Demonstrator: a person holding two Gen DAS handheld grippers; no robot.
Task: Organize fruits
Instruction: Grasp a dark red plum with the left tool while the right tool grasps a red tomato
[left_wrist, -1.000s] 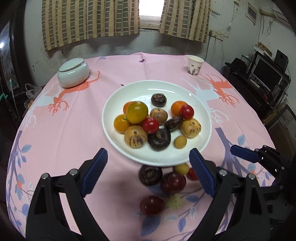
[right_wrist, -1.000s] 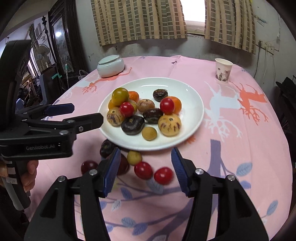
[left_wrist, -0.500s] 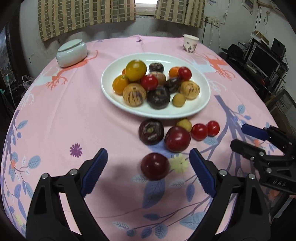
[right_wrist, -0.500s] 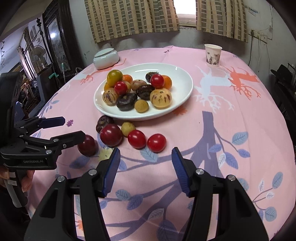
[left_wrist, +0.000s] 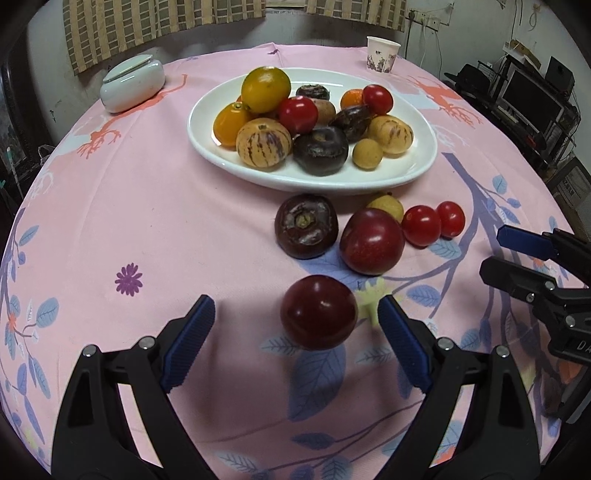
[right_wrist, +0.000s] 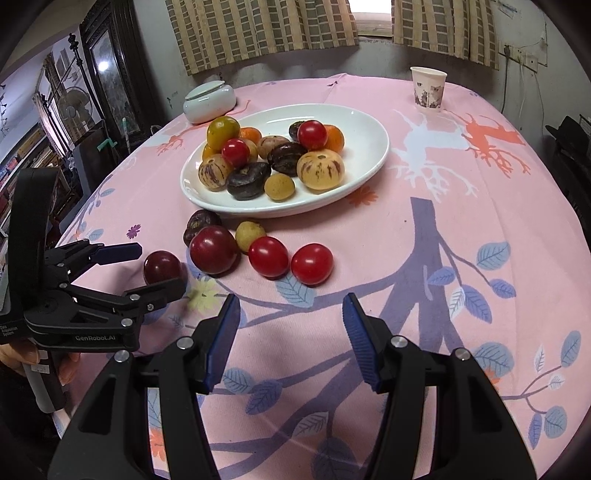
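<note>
2 tongs, both wide, holding nothing.
Our left tongs (left_wrist: 295, 325) straddle a dark plum (left_wrist: 318, 312); our right tongs (right_wrist: 290, 317) sit at 6 o'clock of the tomatoes (right_wrist: 312, 264).

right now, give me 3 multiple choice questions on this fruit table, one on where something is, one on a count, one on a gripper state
1. Where is the paper cup?
A. on the plate
B. on the tablecloth beyond the plate
C. in the right gripper

2. How many loose fruits lie on the cloth outside the white plate?
A. three
B. six
C. nine

3. How does the left gripper stand?
A. open, with the dark red plum between its fingers
B. shut on a tomato
C. shut on nothing

Answers:
1 B, the cup stands on the far part of the pink cloth, apart from the plate.
2 B, two plums, of which the nearer is the dark red plum, one dark purple fruit, one small yellow fruit and two cherry tomatoes.
3 A, both pads are spread wide and the plum sits on the cloth between them, untouched.
</note>
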